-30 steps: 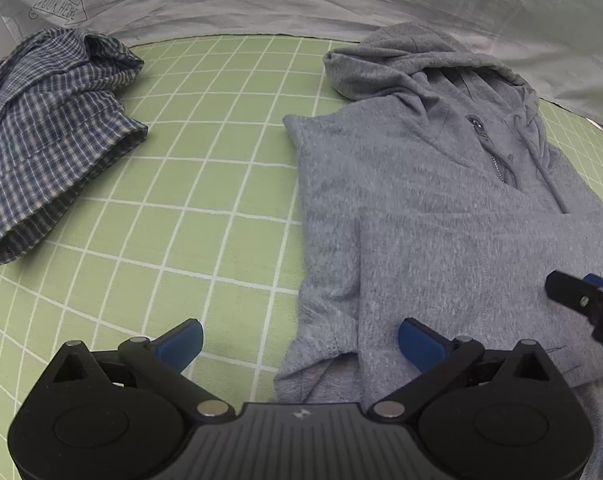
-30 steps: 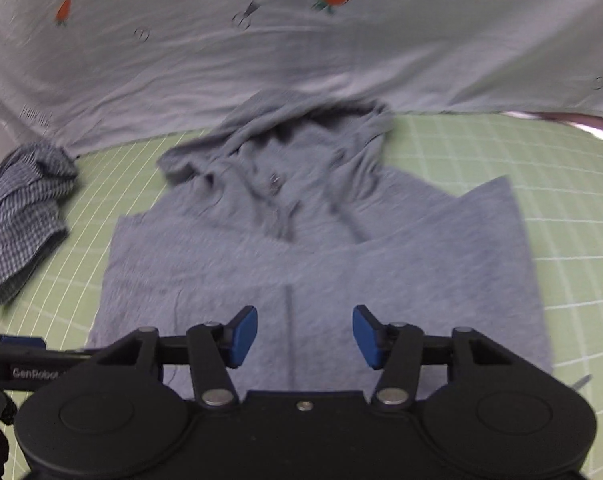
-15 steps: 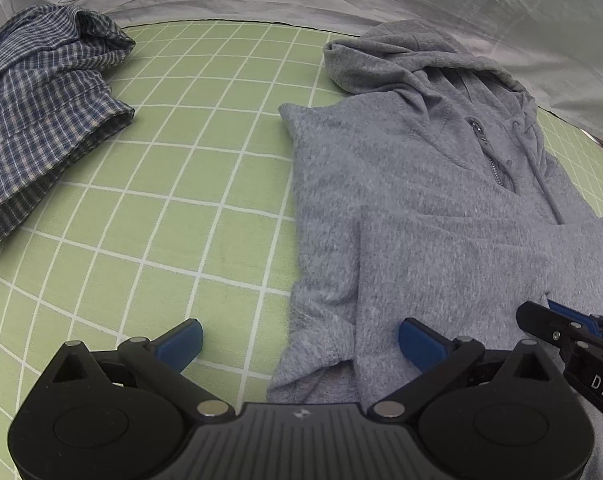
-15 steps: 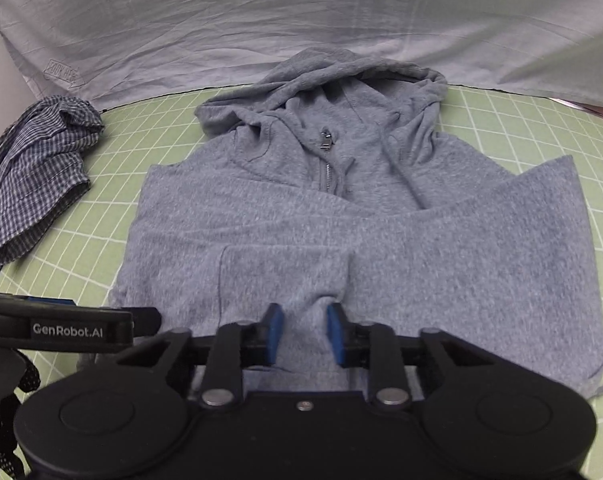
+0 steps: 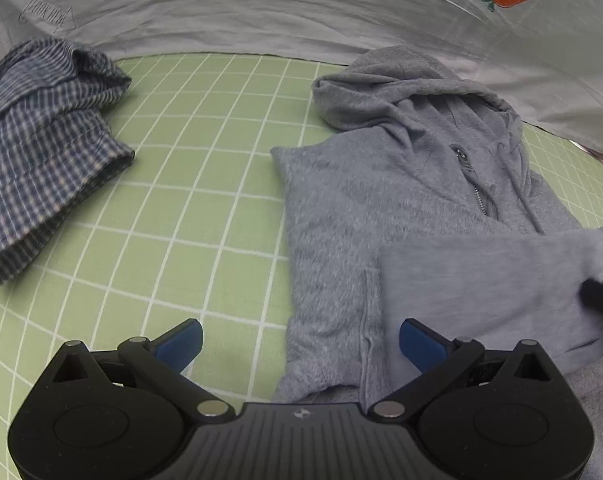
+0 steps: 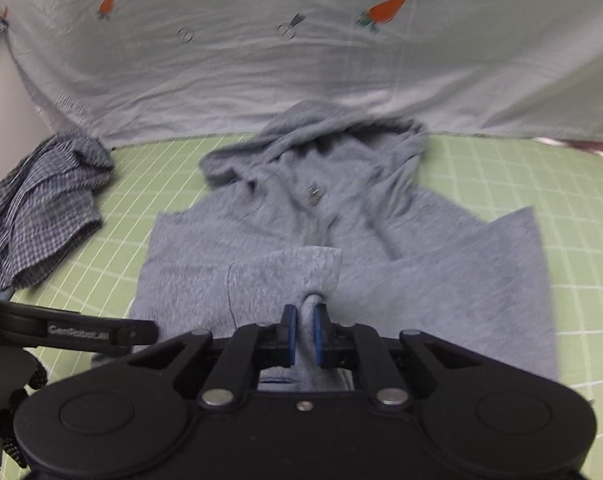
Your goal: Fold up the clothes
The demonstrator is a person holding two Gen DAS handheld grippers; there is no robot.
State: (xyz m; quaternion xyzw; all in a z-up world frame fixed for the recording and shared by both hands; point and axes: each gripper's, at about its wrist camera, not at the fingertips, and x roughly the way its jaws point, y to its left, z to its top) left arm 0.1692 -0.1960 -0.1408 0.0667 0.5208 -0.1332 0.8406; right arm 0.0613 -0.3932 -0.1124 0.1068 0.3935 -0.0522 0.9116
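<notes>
A grey zip hoodie point(image 5: 381, 200) lies face up on the green grid mat point(image 5: 201, 200), hood toward the far side, its sleeves folded across the body. My right gripper point(image 6: 304, 320) is closing, and its blue pads pinch a fold of the hoodie point(image 6: 421, 260) near the bottom middle, drawing the cloth up into a small peak. In the left wrist view its black tip point(image 5: 599, 300) shows at the right edge against the folded sleeve. My left gripper point(image 5: 299, 336) stands open above the hoodie's lower left edge, with nothing between its fingers.
A crumpled blue checked shirt point(image 5: 41, 152) lies at the mat's far left, also in the right wrist view point(image 6: 41, 216). A pale grey sheet with carrot prints point(image 5: 301, 8) hangs behind the mat. Bare mat lies between shirt and hoodie.
The right gripper's jaws went from wide apart to pinched on the hoodie's fold, and the cloth now rises between them. The left gripper stays open in about the same place.
</notes>
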